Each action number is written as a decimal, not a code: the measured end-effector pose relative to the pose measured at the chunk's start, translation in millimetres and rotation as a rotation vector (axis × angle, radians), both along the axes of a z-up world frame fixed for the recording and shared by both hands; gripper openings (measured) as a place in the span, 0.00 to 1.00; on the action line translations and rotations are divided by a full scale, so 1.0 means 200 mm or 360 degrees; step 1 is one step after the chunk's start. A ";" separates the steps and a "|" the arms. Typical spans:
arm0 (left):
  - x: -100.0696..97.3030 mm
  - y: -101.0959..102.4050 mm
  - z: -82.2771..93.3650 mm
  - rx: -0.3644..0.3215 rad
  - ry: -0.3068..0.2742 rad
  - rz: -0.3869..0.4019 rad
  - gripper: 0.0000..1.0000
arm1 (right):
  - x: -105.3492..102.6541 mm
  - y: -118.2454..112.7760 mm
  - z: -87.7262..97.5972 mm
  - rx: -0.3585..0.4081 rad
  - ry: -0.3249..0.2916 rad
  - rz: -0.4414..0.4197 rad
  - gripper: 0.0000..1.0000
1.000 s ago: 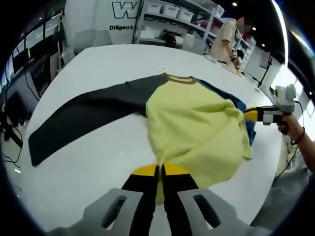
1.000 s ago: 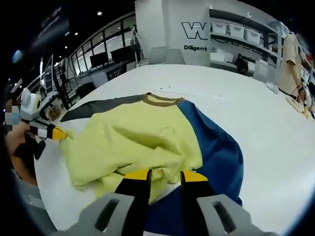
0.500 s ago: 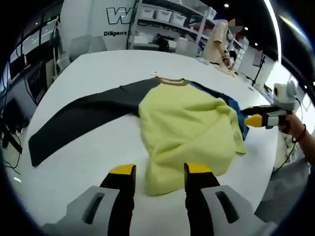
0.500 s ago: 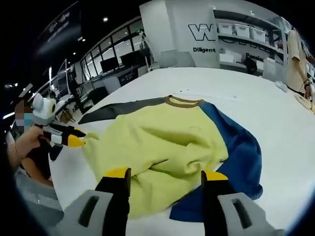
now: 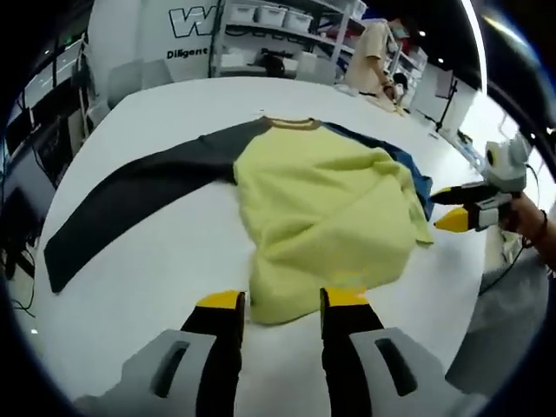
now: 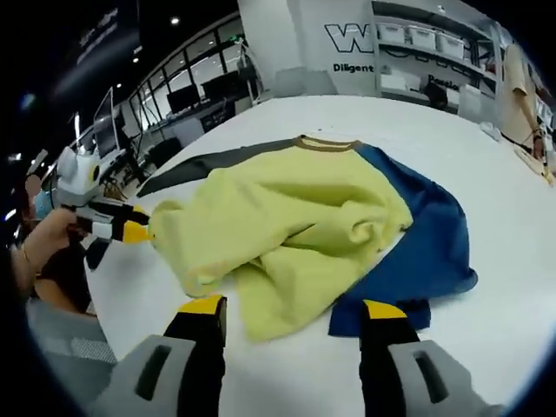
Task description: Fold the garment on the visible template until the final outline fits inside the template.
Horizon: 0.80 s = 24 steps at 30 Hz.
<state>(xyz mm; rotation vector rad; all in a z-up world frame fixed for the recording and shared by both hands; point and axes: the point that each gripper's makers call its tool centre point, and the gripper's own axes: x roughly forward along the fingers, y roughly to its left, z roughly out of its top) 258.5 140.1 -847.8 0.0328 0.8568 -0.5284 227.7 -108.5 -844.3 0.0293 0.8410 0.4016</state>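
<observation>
Now the garment (image 5: 326,213) is seen spread across the centre of the white desk (image 5: 174,113) in the left gripper view, its yellow body folded over and bunched, a dark sleeve (image 5: 130,195) stretched toward the left of the frame and a blue sleeve (image 5: 408,174) showing at the right edge of the yellow cloth. The left gripper (image 5: 282,304) is shown at the bottom centre with its jaws spread and nothing between them; one second ago they were pressed together on the yellow hem, and half a second ago they were already parted. The hem now lies on the desk just beyond the yellow tips. The right gripper (image 5: 456,208) is seen at the right of that frame, held in a hand (image 5: 530,217); whether its jaws are parted cannot be told from there.

In the right gripper view the right gripper (image 6: 291,308) stands with its jaws wide apart and empty, where a second ago they were nearly closed over the cloth. The garment (image 6: 304,217) lies mid-frame, the blue sleeve (image 6: 426,243) at the right. The left gripper (image 6: 130,228) is seen at the left edge, just beside the yellow cloth.
</observation>
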 end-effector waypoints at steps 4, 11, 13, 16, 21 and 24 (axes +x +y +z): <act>-0.01 0.00 -0.02 -0.0015 0.0035 0.0035 0.26 | -0.04 0.02 -0.03 0.0029 0.0047 -0.0050 0.54; -0.01 0.01 -0.05 -0.0033 0.0048 0.0069 0.22 | -0.07 0.07 -0.08 0.0045 0.0111 -0.0048 0.45; -0.01 0.01 -0.06 -0.0043 0.0061 0.0085 0.19 | -0.06 0.09 -0.08 0.0045 0.0115 -0.0048 0.41; -0.02 0.01 -0.05 -0.0041 0.0059 0.0090 0.17 | -0.05 0.09 -0.08 0.0041 0.0117 -0.0067 0.35; -0.02 0.02 -0.06 -0.0043 0.0063 0.0111 0.09 | -0.06 0.06 -0.11 -0.0058 0.0133 -0.0169 0.18; -0.02 0.01 -0.06 -0.0044 0.0055 0.0107 0.07 | -0.05 0.04 -0.10 -0.0103 0.0107 -0.0179 0.09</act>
